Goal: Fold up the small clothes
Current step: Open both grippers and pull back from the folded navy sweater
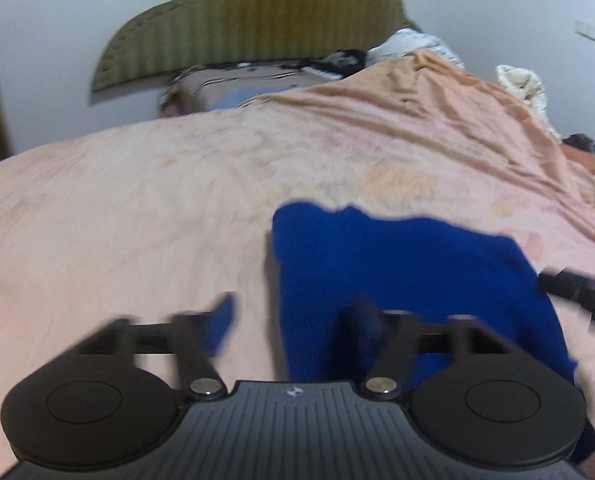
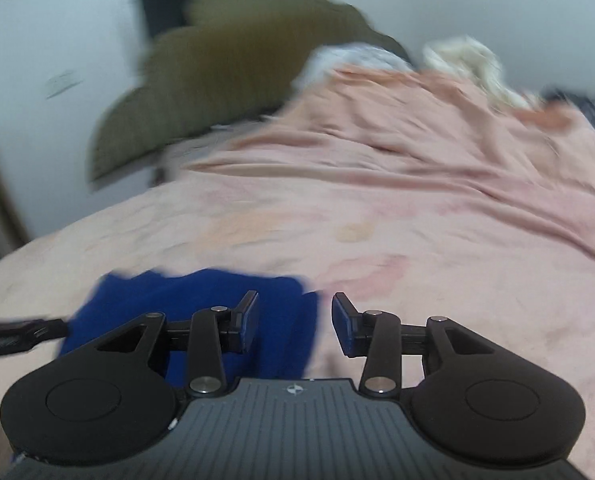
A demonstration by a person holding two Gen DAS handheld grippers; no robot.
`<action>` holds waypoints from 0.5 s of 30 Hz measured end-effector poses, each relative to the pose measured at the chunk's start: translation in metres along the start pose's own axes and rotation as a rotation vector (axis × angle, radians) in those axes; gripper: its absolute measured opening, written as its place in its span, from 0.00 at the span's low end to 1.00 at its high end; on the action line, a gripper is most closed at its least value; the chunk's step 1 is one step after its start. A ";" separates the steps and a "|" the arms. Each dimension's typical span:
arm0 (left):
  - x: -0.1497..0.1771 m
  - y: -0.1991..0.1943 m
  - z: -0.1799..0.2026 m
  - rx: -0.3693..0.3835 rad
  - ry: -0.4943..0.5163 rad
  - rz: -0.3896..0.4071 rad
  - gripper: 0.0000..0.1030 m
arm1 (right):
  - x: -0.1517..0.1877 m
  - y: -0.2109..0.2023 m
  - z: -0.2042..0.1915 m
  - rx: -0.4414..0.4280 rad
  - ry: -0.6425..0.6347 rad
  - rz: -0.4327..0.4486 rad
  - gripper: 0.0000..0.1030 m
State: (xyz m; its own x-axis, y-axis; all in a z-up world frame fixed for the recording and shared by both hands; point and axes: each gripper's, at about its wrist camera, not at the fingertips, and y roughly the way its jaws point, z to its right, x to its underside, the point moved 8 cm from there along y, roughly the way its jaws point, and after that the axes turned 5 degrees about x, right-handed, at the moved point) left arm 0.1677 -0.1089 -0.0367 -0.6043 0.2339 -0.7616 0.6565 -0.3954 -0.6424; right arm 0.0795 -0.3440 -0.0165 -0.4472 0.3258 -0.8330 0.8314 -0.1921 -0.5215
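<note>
Since the blue garment (image 1: 409, 272) lies soft and limp on the bed (image 1: 137, 208), its edges are best pinched; left gripper (image 1: 293, 324) and right gripper (image 2: 293, 320) are spread, empty.

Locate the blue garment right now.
The blue garment lies flat on the pink bedsheet, right of centre in the left wrist view, under the open left gripper.

From my left wrist view, the left claw (image 1: 291, 326) fingertips are motion-blurred, and its body hides the blue garment's (image 1: 397, 264) near edge. The headboard (image 2: 233, 76) is smeared in my right wrist view, and the frame's left edge cuts off the other claw there.
</note>
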 end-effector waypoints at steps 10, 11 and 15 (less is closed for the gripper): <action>0.030 -0.013 0.012 -0.080 0.058 -0.034 0.75 | 0.037 -0.010 -0.022 -0.008 -0.043 -0.101 0.50; 0.031 -0.015 0.012 -0.082 0.057 -0.036 0.75 | 0.036 -0.017 -0.026 -0.014 -0.061 -0.088 0.50; 0.036 -0.021 0.014 -0.090 0.056 -0.040 0.75 | 0.045 -0.033 -0.035 -0.033 -0.086 -0.089 0.50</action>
State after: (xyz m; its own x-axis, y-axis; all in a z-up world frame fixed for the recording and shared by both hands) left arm 0.1261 -0.1043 -0.0498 -0.6065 0.2986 -0.7369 0.6714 -0.3042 -0.6758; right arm 0.0435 -0.2902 -0.0301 -0.5455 0.2592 -0.7970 0.7968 -0.1345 -0.5891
